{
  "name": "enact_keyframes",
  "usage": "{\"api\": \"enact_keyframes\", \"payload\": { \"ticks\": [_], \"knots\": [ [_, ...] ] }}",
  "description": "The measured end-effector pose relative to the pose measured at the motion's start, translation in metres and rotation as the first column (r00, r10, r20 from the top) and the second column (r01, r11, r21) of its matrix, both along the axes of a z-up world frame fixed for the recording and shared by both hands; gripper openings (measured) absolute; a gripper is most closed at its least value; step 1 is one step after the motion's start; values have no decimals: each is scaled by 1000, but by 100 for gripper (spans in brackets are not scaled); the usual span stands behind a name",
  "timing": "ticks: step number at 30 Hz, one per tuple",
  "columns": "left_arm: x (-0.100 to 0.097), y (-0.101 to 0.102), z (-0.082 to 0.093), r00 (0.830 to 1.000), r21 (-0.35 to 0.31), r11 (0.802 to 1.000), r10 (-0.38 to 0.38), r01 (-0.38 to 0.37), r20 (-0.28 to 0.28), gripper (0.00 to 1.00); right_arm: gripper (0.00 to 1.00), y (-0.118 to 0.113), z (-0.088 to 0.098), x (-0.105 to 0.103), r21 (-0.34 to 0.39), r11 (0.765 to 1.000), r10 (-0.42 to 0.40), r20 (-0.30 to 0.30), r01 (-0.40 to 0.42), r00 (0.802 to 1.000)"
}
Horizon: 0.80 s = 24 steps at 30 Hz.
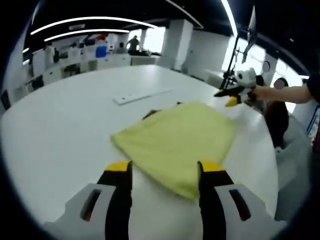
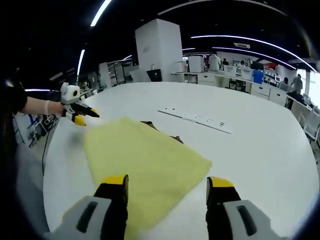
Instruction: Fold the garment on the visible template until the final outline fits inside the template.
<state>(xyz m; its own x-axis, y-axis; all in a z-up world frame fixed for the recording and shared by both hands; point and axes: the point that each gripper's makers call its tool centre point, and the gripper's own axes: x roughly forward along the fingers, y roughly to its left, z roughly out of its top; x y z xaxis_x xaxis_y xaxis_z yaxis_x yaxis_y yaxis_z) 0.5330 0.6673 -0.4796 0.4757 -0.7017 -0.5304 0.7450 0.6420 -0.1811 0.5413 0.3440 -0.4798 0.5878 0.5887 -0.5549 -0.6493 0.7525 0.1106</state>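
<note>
A pale yellow-green cloth garment [image 1: 175, 142], folded to a rough rectangle, lay flat on a large white round-edged table [image 1: 60, 130]. A dark sliver [image 2: 162, 131] peeked out from under its far edge, possibly the template, though too little showed to be sure.

In the left gripper view, the left gripper [image 1: 165, 172] stood with its black, yellow-tipped jaws spread wide and holding nothing. The garment's near corner lay directly ahead, reaching between the two jaw tips, and the cloth's long axis ran away from this gripper toward the upper right.

In the right gripper view, the right gripper [image 2: 167, 187] was likewise spread wide and empty. One jaw tip overlapped the garment's near edge; the other sat over bare table beside the cloth's right corner.

The two grippers faced the garment from opposite sides, each about equally near its own edge. Each camera saw the other gripper raised beyond the cloth's far side.

A thin white strip with small dark marks [image 2: 195, 118] lay well apart from the garment. Bare table surrounded the cloth on all sides, leaving ample room. Office desks and people stood far behind.
</note>
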Motion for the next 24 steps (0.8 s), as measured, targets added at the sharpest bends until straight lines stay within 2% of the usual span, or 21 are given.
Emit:
{"api": "enact_keyframes", "payload": {
  "ticks": [7,9,15,24],
  "knots": [
    [-14,10,3,1000,9,1000,-6,6,-4,49,63,-5,-1,-23,-2,1000,-7,-14,7,1000],
    [-26,9,5,1000,8,1000,-10,10,-5,49,63,-6,-1,-30,-4,1000,-12,-17,12,1000],
    [-40,8,5,1000,8,1000,-23,23,-13,48,63,-15,2,-41,6,999,-36,-17,36,999],
    [-56,10,-6,999,0,1000,-20,20,-45,44,62,-18,2,-65,19,998,-58,-26,59,998]
  ]
}}
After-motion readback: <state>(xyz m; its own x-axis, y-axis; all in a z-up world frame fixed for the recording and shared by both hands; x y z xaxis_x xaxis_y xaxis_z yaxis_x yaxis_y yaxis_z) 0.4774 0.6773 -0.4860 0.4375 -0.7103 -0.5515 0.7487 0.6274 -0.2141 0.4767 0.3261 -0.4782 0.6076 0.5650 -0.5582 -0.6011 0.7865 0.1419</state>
